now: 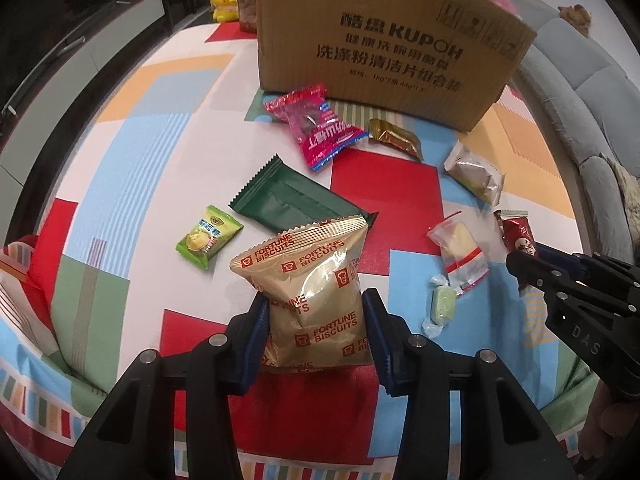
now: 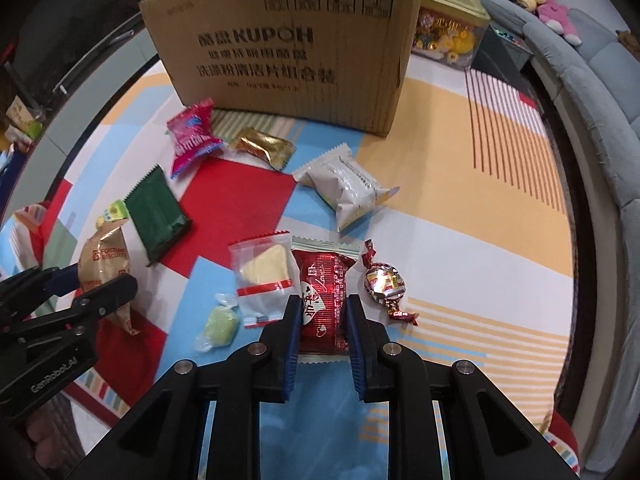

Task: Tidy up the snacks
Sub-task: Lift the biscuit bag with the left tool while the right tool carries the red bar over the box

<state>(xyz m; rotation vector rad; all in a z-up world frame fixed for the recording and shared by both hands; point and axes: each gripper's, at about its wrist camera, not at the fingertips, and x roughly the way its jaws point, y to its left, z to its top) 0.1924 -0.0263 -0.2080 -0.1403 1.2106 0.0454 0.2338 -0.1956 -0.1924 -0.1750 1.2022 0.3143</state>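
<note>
My left gripper [image 1: 316, 312] is shut on a gold Fortune Biscuits packet [image 1: 316, 280], held a little above the patterned cloth; the packet also shows in the right wrist view [image 2: 102, 264]. My right gripper [image 2: 322, 312] is shut on a red foil snack packet [image 2: 322, 296]; this packet shows in the left wrist view [image 1: 518, 236]. A cardboard Kupoh box [image 1: 384, 36] stands at the back, also in the right wrist view [image 2: 288, 40]. Loose snacks lie between: a dark green packet [image 1: 296, 202], a pink packet [image 1: 320, 128] and a clear bag with a yellow wedge [image 2: 266, 276].
Also on the cloth: a lime-green candy packet [image 1: 208, 240], a gold-brown wrapper [image 1: 394, 138], a white-grey packet [image 2: 348, 188], a pale green twist candy [image 2: 218, 324], a shiny round foil candy [image 2: 386, 282]. A toy-filled container [image 2: 452, 28] stands right of the box. A grey sofa [image 2: 592, 92] runs along the right.
</note>
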